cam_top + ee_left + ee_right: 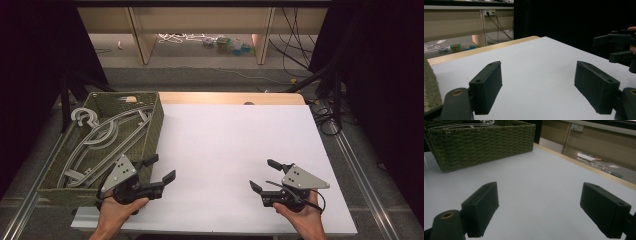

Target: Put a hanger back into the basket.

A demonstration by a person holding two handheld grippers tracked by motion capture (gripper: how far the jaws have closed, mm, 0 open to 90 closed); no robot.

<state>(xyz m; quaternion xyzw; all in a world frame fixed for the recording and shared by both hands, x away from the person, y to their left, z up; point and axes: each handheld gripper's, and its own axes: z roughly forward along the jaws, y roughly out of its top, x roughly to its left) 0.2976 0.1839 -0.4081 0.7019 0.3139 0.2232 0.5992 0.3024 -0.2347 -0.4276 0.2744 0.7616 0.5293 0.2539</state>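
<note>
From the high view, a person's two hands hold a pair of black two-jaw tools low over a smooth white surface edged at the far side by a pale wooden strip. The left gripper, topped by a grey three-cornered plate, hovers just beside the near right corner of a rectangular green woven basket, its jaws spread wide and empty. Inside the basket lie several grey plastic hangers, their curved hooks and long arms overlapping. The right gripper sits well apart toward the surface's near right, jaws likewise parted around nothing. In the left gripper view, two flat, matte black pads stand wide apart above the bare white sheet, with a sliver of coarse wicker at the left edge and the right gripper at the far right. In the right gripper view, the jaws gape over the same sheet, the basket with its tight ribbed weave standing beyond them at upper left.
</note>
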